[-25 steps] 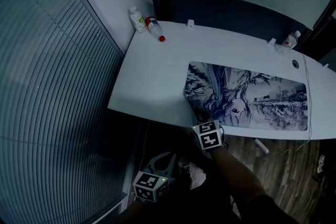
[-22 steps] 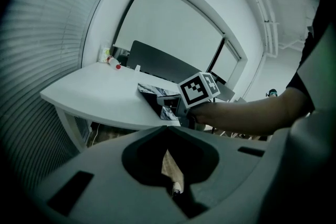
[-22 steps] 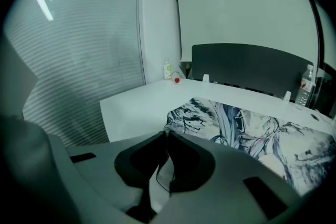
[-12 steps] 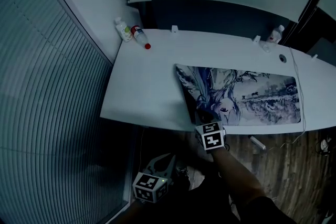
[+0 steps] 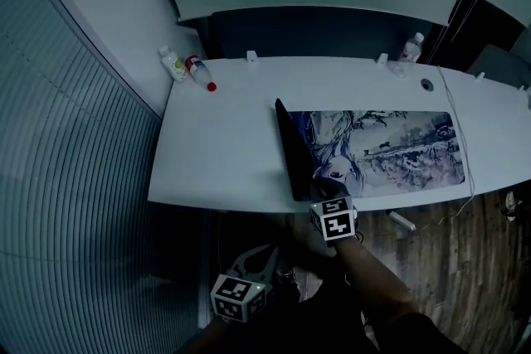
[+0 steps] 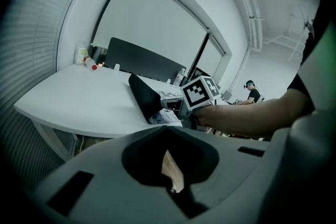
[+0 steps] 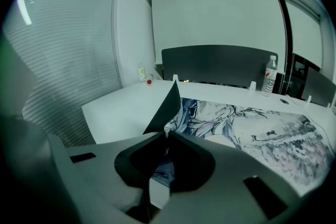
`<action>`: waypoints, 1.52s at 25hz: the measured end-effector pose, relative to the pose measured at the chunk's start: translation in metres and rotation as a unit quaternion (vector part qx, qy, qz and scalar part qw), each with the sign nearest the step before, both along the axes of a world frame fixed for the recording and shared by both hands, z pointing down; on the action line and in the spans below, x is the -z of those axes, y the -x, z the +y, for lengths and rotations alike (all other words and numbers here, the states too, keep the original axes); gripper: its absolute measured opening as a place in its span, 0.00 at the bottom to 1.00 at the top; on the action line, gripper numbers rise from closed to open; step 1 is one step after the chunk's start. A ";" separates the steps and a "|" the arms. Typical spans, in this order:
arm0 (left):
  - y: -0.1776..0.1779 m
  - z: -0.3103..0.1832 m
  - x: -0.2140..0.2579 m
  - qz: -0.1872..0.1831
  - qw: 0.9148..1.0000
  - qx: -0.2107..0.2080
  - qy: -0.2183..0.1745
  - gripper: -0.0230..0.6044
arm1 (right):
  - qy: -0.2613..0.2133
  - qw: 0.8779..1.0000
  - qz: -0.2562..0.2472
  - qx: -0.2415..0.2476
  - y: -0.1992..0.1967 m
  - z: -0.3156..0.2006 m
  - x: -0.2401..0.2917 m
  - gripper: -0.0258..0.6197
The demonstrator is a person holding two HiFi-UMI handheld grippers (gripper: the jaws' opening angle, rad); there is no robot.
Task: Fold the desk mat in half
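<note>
My right hand-held gripper point(image 7: 166, 138) pinches mat point(image 5: 390, 149) near corner, edge raised off tabletop point(image 5: 224, 145), centre frame. Left hand-held gripper point(image 6: 170, 189) closed, empty, lower left. Risk: one-corner grip lets far corner sag, fold skews.

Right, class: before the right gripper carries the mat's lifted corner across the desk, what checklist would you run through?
1. Right gripper shut on the desk mat's near left corner: ok.
2. Left edge raised, black underside showing: ok.
3. Printed face free of objects: ok.
4. Left gripper supporting the far corner: not ok; it hangs below the desk, shut and empty.
5. Bottles apart from the mat: ok.
6. Cable off the mat's right end: cannot tell.
</note>
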State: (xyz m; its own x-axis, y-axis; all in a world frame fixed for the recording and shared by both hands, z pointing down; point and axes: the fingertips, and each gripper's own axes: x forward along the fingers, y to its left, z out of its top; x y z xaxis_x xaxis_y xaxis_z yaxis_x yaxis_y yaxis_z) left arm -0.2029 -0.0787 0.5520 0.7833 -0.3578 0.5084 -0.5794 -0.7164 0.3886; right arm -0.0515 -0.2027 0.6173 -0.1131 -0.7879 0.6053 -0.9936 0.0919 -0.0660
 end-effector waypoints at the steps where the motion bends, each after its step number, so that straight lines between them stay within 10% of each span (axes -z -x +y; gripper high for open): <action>1: -0.003 0.000 0.000 0.000 1.000 -0.003 0.000 0.05 | 0.002 1.000 -0.001 -0.004 -0.004 0.002 -0.001 0.10; 38: -0.071 0.017 0.015 0.014 0.994 -0.106 -0.012 0.05 | 0.031 0.993 -0.017 -0.111 -0.091 0.064 -0.011 0.10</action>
